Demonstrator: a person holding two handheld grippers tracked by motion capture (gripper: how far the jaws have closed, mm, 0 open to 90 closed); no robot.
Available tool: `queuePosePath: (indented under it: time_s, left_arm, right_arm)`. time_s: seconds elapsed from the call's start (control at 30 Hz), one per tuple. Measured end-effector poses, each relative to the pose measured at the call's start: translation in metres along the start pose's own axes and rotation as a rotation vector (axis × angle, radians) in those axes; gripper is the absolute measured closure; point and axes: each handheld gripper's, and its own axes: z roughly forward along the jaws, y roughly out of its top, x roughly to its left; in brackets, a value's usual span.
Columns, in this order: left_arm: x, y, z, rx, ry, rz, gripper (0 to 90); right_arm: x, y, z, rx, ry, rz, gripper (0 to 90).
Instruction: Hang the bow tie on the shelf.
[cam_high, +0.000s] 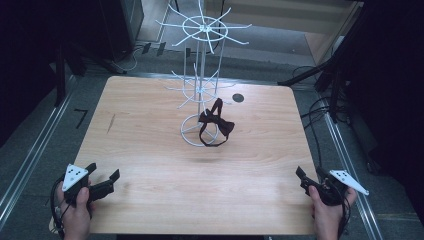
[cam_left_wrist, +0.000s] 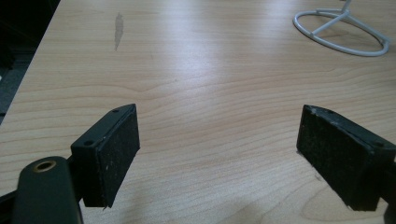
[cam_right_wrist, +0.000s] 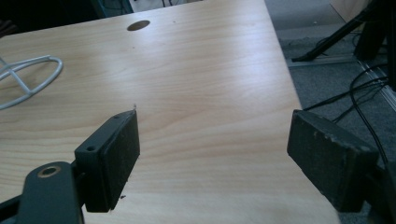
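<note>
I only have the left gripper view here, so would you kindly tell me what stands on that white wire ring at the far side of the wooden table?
Observer: The ring is the base of a tall white wire display rack with two tiers of radiating hooks.
Operator: Thank you. Is anything hanging on it?
Observer: Yes, a dark bow tie with a looped strap hangs from a lower hook, down by the base.
Operator: And where are the other tongs?
Observer: The right tongs sit at the table's near right corner, jaws open and holding nothing, as are the left tongs at the near left.
</note>
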Motion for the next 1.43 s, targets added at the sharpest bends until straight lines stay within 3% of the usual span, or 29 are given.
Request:
queuePosePath:
  time_s: [0.23, 0.83, 1.03, 1.37, 1.4, 1.43]
  left_arm:
    - [0.001, 0.000, -0.001, -0.005, -0.004, -0.006, 14.0]
    - [0.002, 0.000, -0.001, -0.013, -0.004, -0.016, 13.8]
    - [0.002, 0.000, -0.001, -0.013, -0.001, -0.014, 13.8]
    - [0.003, -0.001, -0.002, -0.014, -0.006, -0.021, 13.8]
    - [0.003, -0.001, -0.002, -0.018, -0.008, -0.023, 13.8]
    - [0.003, -0.001, -0.002, -0.018, -0.008, -0.023, 13.8]
  right_arm:
    - [-0.018, -0.014, -0.012, 0.005, -0.010, 0.014, 16.5]
    - [-0.032, -0.030, -0.029, 0.044, -0.035, 0.024, 9.8]
    - [-0.032, -0.032, -0.031, 0.031, -0.031, 0.057, 10.6]
    - [-0.031, -0.032, -0.030, 0.040, -0.054, 0.046, 13.5]
    - [-0.031, -0.032, -0.031, 0.034, -0.052, 0.080, 13.6]
    - [-0.031, -0.032, -0.031, 0.034, -0.052, 0.080, 13.6]
